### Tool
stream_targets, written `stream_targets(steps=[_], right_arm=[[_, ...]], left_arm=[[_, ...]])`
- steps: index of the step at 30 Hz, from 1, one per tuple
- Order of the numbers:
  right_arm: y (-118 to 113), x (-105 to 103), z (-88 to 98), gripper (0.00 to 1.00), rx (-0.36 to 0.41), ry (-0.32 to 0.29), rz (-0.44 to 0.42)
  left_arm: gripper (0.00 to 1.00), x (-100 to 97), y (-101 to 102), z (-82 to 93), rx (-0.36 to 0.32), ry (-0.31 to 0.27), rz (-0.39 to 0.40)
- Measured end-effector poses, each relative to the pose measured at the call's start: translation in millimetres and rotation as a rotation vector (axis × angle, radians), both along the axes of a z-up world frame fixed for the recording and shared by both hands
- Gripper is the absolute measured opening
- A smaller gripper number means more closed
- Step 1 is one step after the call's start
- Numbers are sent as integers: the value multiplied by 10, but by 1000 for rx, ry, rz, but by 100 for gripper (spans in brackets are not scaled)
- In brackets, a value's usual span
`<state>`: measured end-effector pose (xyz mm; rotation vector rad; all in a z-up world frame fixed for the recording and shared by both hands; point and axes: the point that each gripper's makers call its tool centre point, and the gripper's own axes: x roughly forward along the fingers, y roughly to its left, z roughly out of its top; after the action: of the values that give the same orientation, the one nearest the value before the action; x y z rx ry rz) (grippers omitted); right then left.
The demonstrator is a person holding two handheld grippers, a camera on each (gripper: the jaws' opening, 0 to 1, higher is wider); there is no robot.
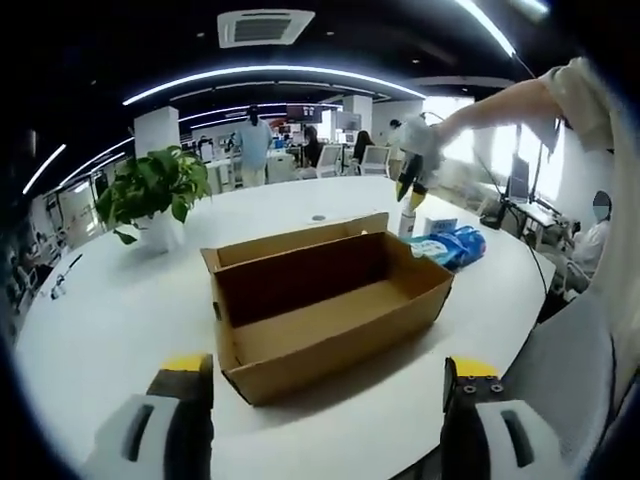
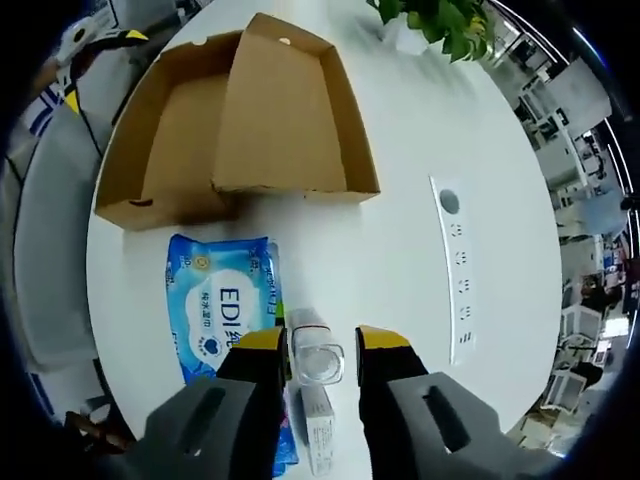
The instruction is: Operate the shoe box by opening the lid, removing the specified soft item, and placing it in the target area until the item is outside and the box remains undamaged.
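Cardboard, brown and corrugated: the open shoe box (image 1: 325, 305) sits mid-frame on my round white worktop (image 1: 110, 310), lid folded back, interior bare. In my right gripper view, the blue soft wipes pack (image 2: 222, 305) lies lower left, just beside the box. My right gripper (image 2: 316, 345) has jaws apart around a clear bottle (image 2: 316, 355), whose lower part is hidden. My left gripper (image 1: 330, 385) has jaws wide apart.
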<state>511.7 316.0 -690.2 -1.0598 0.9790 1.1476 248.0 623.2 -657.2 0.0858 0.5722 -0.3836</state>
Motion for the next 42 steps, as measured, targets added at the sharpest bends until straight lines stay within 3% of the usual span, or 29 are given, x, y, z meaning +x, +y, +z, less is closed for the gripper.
stream_targets(steps=[4,10,16,20,23,31,36,42], right_arm=[[7,1,60,25,19,4,-62],[200,69,221,25,147,14,-229],[436,126,285,25,254,46,-353],[548,86,231,25,278,96,-418],[619,110,175,25,287,100,-453],[828,198,24,21,325,125,-528],[927,158,-45,21,355,157,-623],[1028,199,-164,19,368,180,-678]], left_arm=[[83,63,144,-29,15,16,62],[62,193,311,-46,12,11,136],[55,328,428,-122,6,23,197],[52,371,422,-197,19,44,199],[45,396,435,-259,33,65,200],[42,468,553,-319,35,83,257],[36,470,599,-373,16,119,284],[30,500,650,-415,-2,152,323]])
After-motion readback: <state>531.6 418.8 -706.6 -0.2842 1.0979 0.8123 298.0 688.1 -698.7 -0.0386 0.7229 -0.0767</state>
